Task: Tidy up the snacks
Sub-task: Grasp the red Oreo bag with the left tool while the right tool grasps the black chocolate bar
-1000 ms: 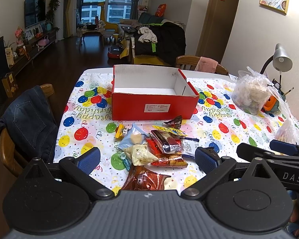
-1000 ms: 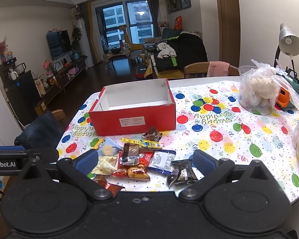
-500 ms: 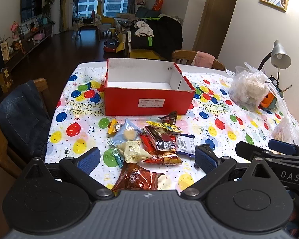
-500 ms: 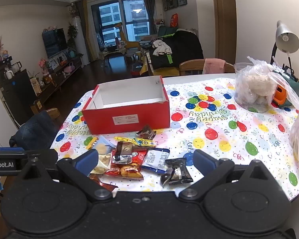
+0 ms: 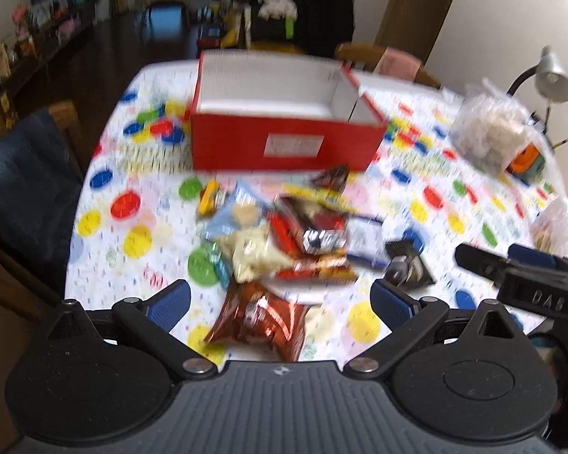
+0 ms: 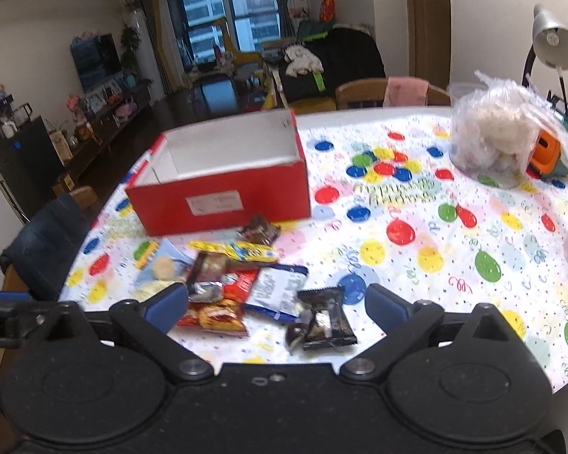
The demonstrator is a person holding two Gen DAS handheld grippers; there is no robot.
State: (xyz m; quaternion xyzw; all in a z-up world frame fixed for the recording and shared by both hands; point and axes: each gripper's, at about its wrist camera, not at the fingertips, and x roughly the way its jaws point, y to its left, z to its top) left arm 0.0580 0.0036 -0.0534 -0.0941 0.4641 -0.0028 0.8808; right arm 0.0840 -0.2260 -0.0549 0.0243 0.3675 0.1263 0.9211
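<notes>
1. Snacks (image 5: 284,238) lie heaped on the worktop (image 6: 454,265), nearer than a second ago as both tongs dip toward them.
2. Left tongs (image 5: 280,299) and right tongs (image 6: 276,302) gape apart, empty.
3. Beyond, the box (image 6: 223,196) holds nothing: sorting is unstarted.

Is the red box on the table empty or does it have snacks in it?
Empty as far as visible: the red box shows only bare white inside.
</notes>
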